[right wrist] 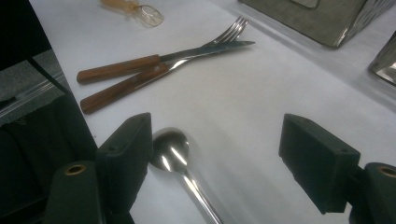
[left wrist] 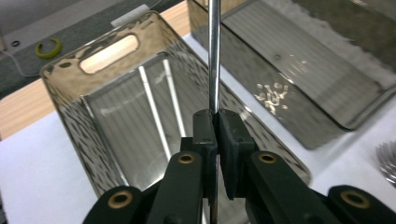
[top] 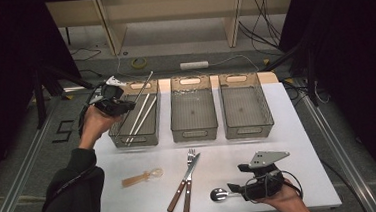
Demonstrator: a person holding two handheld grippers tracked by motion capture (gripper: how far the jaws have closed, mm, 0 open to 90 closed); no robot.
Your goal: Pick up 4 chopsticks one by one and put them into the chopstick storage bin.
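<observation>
High view shows the left gripper clamped on a metal chopstick slanting over the left bin, where two more chopsticks lie, while the right gripper rests on the table, jaws apart around a spoon.

chopstick: top cut off by frame | spoon: handle blurred, perhaps steel
</observation>
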